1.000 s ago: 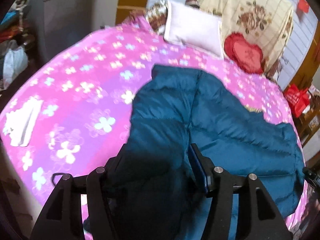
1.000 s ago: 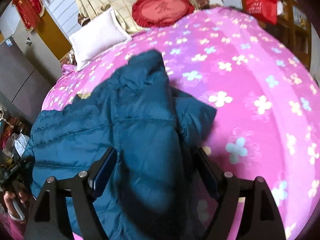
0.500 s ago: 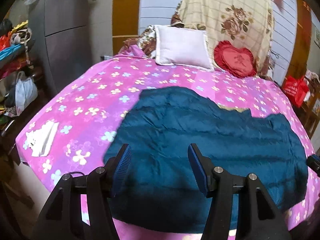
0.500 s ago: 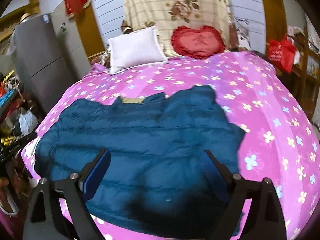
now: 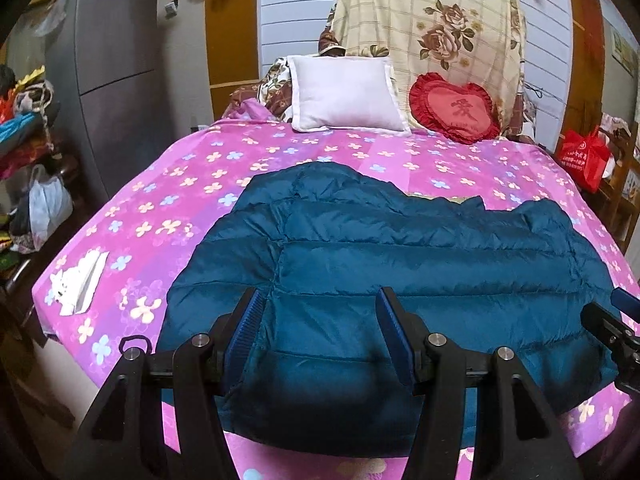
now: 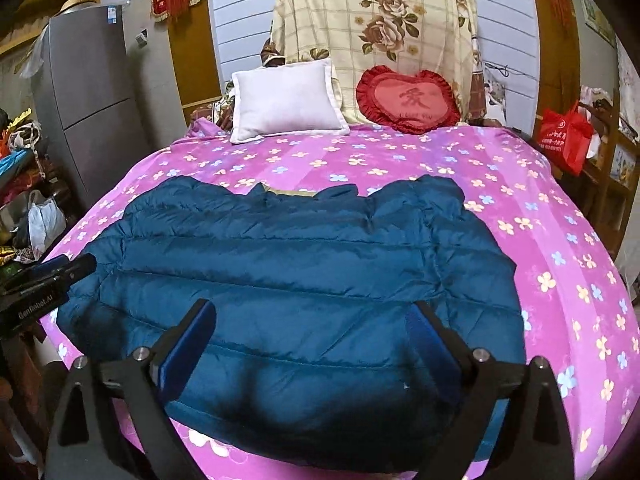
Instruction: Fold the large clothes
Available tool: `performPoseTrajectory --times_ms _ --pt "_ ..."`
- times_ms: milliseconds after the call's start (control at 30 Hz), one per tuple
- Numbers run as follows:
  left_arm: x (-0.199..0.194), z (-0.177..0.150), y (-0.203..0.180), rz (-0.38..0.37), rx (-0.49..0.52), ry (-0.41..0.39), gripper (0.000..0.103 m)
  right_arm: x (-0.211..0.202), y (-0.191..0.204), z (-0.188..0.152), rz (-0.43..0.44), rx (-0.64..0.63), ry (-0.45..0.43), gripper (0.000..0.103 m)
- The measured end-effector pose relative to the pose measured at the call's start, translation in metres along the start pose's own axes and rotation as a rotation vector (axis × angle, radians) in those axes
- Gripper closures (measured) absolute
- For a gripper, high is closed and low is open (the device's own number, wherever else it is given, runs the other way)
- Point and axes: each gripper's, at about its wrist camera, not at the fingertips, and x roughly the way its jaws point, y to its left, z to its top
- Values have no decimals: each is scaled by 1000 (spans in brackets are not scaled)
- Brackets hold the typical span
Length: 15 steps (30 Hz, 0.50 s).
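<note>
While I stand at the foot of the bed, a tall grey metal refrigerator [image 5: 116, 60] is at the far left, against the wall, with a white plastic bag [image 5: 48, 208] on the floor near it. On the left corner of the pink bedsheet with small flower print [image 5: 192, 184] lies a flat white paper packet [image 5: 78, 284], well apart from the clothing.

My left hand-held gripper [image 5: 318, 336] hovers over the near left part of the dark teal quilted down jacket [image 5: 400, 256], and its two blue-padded fingers are apart with nothing between them. The jacket lies spread flat across the near half of the bed, its collar side away from me and its bottom hem toward the bed's edge. Both sleeves look folded in on the body, but I cannot tell this for sure.

Behind the jacket, at the head of the bed, a white square pillow [image 5: 344, 96] leans beside a red heart-shaped cushion with a frill [image 5: 456, 108], and a cream checked blanket with rose pattern [image 5: 432, 20] hangs behind them.

My right hand-held gripper [image 6: 310, 334] hovers over the near middle of the jacket [image 6: 296, 264], its fingers wide apart and holding nothing. At the far right, a red shopping bag [image 6: 564, 136] stands by a wooden shelf.
</note>
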Motion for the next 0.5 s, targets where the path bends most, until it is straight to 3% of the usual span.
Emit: performPoseTrajectory --times_ms 500 --pt "-1 -8 -16 31 53 -21 63 6 7 -7 6 -16 6 2"
